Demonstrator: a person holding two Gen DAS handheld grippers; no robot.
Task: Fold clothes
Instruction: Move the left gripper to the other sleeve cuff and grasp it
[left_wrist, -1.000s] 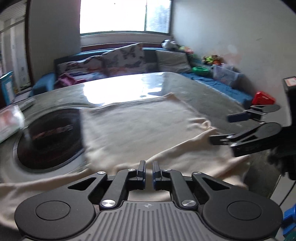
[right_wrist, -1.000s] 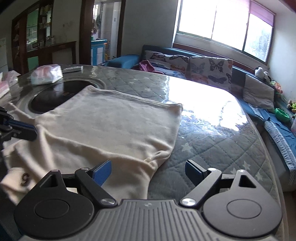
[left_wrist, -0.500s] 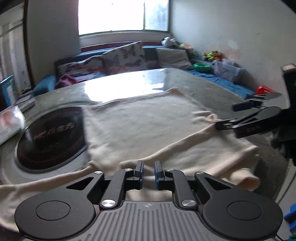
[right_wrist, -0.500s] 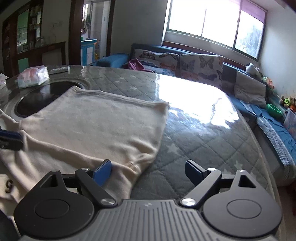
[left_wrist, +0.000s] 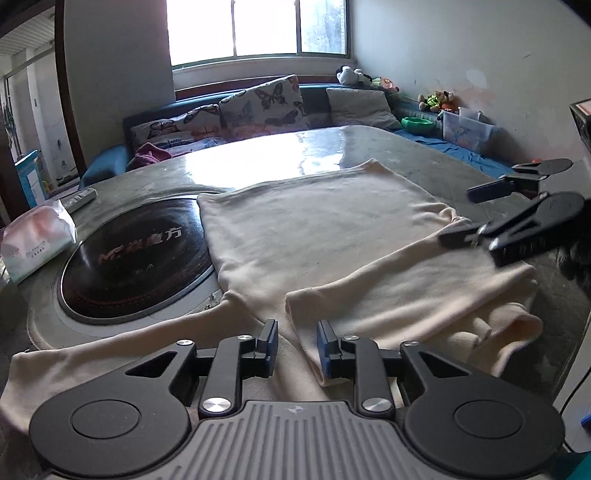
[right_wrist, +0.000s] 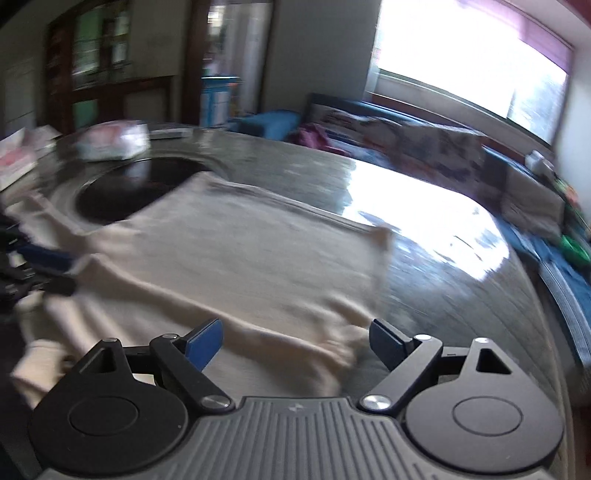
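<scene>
**Cream garment flat on tabletop, both grippers free**

The cream long-sleeved knit garment (left_wrist: 317, 236) lies spread on your grey quilted tabletop (left_wrist: 424, 162), its far left corner overlapping the round black glass cooktop (left_wrist: 133, 266). One sleeve is folded across the near body. Your left gripper (left_wrist: 296, 347) has just been opening; its jaws stand narrowly apart over the folded sleeve's cuff end, pads not pressing it. Your right gripper (right_wrist: 295, 341) is spread wide above the garment's near right edge, gripping nothing; that view is blurred. A white tissue pack (left_wrist: 37, 240) sits left of the cooktop.
</scene>
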